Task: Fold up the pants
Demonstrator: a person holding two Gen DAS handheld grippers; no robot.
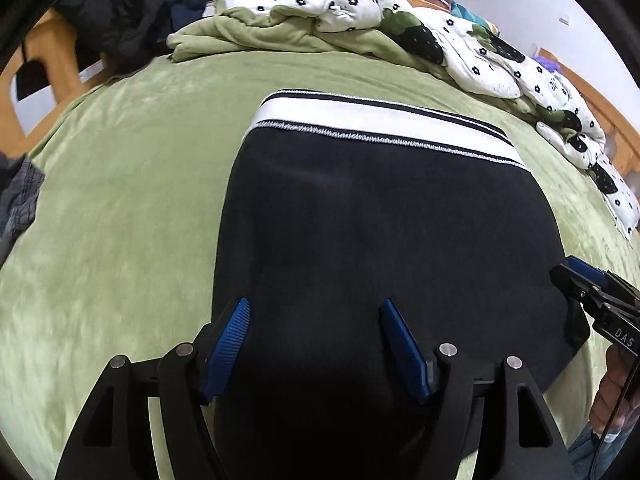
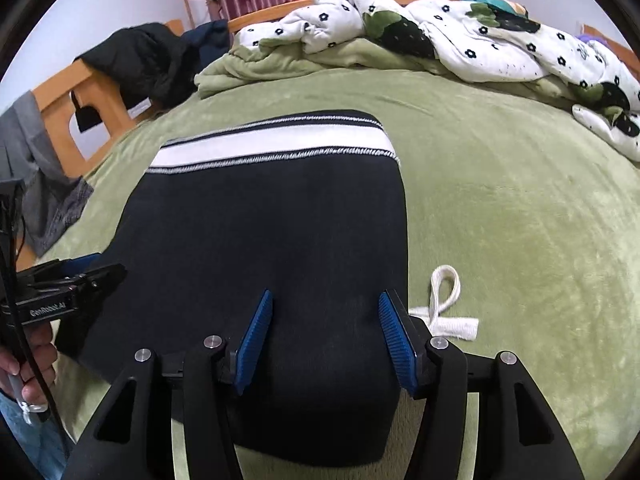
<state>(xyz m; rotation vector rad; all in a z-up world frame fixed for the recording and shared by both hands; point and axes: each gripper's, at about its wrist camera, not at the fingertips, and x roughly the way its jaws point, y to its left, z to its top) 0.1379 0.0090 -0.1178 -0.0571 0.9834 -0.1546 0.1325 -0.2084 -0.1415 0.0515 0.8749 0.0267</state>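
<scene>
Here the left tool (image 1: pixel 314 344) hangs with its blue fingers (image 1: pixel 234 344) spread wide and grasping nothing, above the near end of the pants (image 1: pixel 360 220). The right tool (image 2: pixel 326 338) is likewise released, its fingers (image 2: pixel 394 338) apart over the pants' near right edge. Each tool shows at the side of the other's view, held in a hand (image 2: pixel 34 364). The pants lie folded flat on the green bed (image 1: pixel 120 200), dark with a white waistband (image 1: pixel 380 124) at the far end. Just right of them lies a white drawstring (image 2: pixel 444 304) with a loop. Further back, a flowered quilt (image 1: pixel 460 44) lies bunched along the bed's far side, and dark clothes (image 2: pixel 148 64) hang over the wooden frame (image 2: pixel 56 104) at far left.
</scene>
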